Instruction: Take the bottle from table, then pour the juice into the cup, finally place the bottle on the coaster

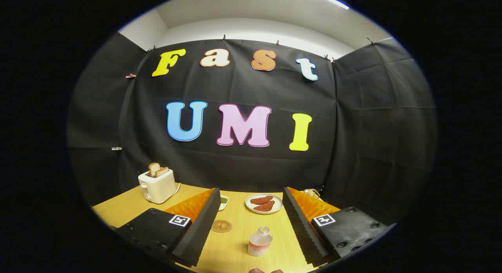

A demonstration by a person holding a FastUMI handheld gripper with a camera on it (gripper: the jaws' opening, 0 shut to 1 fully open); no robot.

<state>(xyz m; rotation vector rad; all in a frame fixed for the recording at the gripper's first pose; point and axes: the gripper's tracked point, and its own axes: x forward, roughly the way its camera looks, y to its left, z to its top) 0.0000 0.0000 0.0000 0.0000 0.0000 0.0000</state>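
Note:
A small clear bottle [259, 241] with an open neck stands upright on the wooden table [235, 245], between my two fingers and nearer the right one. My gripper [251, 210] is open, and neither finger touches the bottle. A round brown coaster [221, 226] lies flat on the table just inside the left finger, ahead and to the left of the bottle. A small white cup [224, 201] with something green inside sits beyond the coaster, partly hidden by the left finger.
A white plate [263, 203] with reddish-brown food pieces rests beyond the bottle, between the fingertips. A white toaster [157, 185] holding toast stands at the far left of the table. A small metallic object [312, 193] peeks out behind the right finger.

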